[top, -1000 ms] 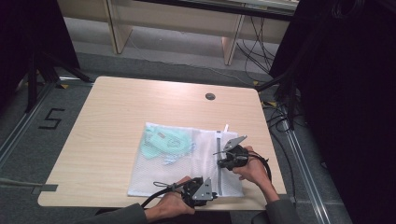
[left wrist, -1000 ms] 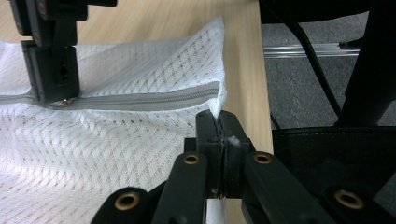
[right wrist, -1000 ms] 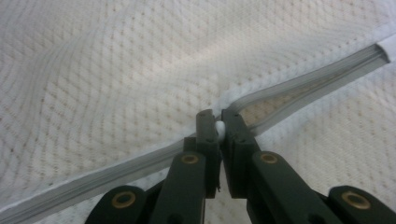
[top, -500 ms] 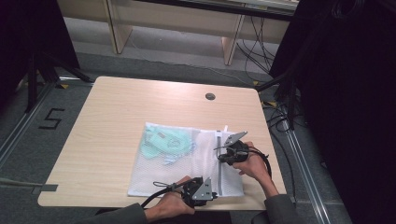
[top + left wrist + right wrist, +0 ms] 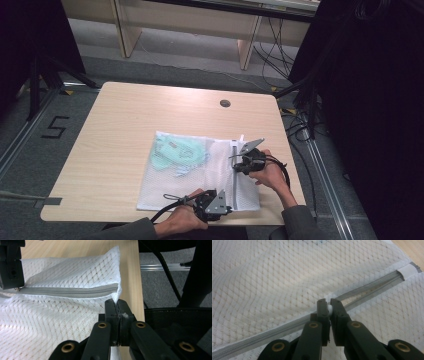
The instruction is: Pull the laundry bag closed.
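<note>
A white mesh laundry bag lies flat on the near right part of the table, with a pale green garment inside it. A grey zipper runs along its right side. My left gripper is at the bag's near right corner, shut on the mesh edge just past the zipper's end. My right gripper sits farther up the zipper, shut on a small white zipper pull. That right gripper also appears as a black block at the upper left of the left gripper view.
The wooden table has a round cable hole near its far edge. Its right edge runs close beside the bag, with cables and a floor rail beyond. Wooden furniture legs stand behind the table.
The right gripper has edged slightly toward the far end of the zipper. The left gripper and the bag's near corner have stayed put.
</note>
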{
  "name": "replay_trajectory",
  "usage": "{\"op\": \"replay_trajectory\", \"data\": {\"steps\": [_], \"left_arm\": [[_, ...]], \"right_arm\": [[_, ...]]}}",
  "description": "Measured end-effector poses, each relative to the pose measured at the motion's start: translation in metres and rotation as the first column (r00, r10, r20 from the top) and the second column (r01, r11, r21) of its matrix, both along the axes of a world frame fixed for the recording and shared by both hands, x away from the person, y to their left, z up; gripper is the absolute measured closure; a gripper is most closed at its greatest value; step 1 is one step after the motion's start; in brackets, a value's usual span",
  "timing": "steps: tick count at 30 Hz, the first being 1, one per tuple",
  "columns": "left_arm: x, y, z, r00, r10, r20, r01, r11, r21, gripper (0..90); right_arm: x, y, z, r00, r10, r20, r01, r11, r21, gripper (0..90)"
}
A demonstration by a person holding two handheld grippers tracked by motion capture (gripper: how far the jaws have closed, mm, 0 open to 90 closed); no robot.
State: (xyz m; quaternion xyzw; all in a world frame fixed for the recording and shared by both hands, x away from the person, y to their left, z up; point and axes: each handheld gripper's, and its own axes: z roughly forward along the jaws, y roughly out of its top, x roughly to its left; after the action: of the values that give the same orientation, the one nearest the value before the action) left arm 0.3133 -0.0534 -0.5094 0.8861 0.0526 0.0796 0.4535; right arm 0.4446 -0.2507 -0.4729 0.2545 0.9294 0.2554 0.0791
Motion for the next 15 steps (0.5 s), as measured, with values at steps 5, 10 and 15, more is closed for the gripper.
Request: {"op": "replay_trajectory", "data": {"steps": [5, 10, 15], "left_arm": [[0.000, 0.000, -0.001, 1.0000, -0.005, -0.005, 0.005, 1.0000, 0.002, 88.4], [0.000, 0.000, 0.000, 1.0000, -0.005, -0.008, 0.005, 1.0000, 0.002, 88.4], [-0.001, -0.001, -0.001, 0.9998, -0.008, -0.019, 0.008, 0.9999, 0.007, 88.4]], "right_arm": [[0.003, 0.000, -0.001, 0.9997, -0.015, 0.017, 0.015, 1.000, 0.008, 86.7], [0.009, 0.001, 0.000, 0.9998, -0.006, 0.018, 0.006, 1.000, -0.015, 86.7], [0.011, 0.001, -0.001, 0.9996, -0.027, 0.003, 0.027, 1.000, -0.010, 86.7]]}}
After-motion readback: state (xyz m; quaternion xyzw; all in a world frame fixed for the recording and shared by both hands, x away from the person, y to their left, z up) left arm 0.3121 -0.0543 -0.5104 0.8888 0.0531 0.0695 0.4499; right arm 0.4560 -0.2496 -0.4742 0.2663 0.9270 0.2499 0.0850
